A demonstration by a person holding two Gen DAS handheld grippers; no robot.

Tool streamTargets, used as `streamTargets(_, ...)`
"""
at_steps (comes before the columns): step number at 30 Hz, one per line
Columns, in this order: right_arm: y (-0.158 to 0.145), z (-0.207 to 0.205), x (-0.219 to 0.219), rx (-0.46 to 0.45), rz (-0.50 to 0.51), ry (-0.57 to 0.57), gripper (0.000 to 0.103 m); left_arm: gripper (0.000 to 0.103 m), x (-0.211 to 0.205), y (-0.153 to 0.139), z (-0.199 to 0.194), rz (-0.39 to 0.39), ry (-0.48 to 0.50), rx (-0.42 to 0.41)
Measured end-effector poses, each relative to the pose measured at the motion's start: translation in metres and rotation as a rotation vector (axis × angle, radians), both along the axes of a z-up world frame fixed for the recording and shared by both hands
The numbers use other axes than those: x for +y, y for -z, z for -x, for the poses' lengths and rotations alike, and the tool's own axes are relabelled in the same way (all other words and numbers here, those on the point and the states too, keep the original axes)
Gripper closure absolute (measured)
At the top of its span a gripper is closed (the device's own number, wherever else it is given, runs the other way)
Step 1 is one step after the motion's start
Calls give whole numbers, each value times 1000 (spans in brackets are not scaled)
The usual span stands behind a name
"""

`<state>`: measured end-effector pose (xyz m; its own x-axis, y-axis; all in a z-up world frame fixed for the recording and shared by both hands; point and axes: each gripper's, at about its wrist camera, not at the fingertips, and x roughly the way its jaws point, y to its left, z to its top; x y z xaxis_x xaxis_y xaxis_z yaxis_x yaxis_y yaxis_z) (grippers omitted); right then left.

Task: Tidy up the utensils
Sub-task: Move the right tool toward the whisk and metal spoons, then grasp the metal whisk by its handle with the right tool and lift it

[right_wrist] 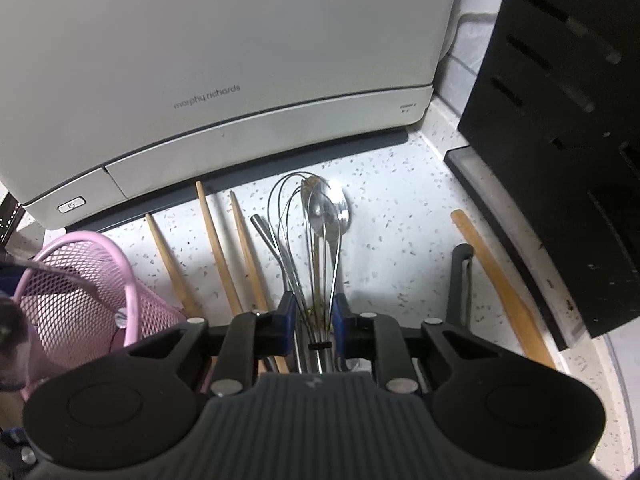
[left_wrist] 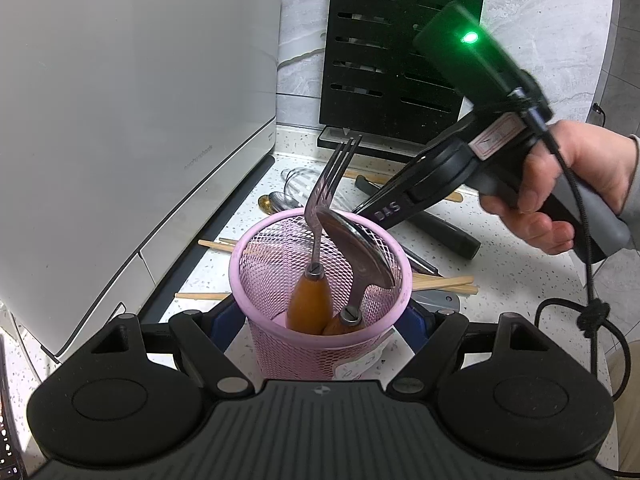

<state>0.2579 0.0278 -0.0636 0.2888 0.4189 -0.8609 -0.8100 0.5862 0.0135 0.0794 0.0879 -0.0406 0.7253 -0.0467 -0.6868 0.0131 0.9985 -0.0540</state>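
Lying lengthwise between right hand-held gripper [right_wrist: 314,322] pads: whisk [right_wrist: 308,240], loops pointing away

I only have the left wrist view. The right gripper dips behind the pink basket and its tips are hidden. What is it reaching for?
Observer: The right gripper is on the whisk, with the blue pads against the wires near the neck.
Operator: Is anything tangled up with the whisk?
Observer: A steel spoon lies under the whisk's wire loops, bowl toward the white appliance.
Operator: Anything in the way on the basket side?
Observer: Wooden chopsticks lie flat between the whisk and the basket.
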Motion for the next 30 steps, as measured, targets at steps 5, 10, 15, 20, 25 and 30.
streamTargets(5,-11,7,-12,-31,-29,20,88,11,0,0,0,0,0,0)
streamTargets(10,-26,15,-27,-62,-63,26,88,11,1,0,1,0,-1,-1)
streamTargets(15,-39,20,-42,-67,-102,52,89,11,1,0,1,1,-1,-2)
streamTargets(20,-52,26,-56,-95,-136,69,90,11,1,1,2,0,-1,-1)
streamTargets(25,-60,30,-69,-122,-171,102,90,11,0,1,2,0,-1,-1)
streamTargets(30,-75,36,-84,-141,-240,137,90,11,0,1,2,-1,-5,1)
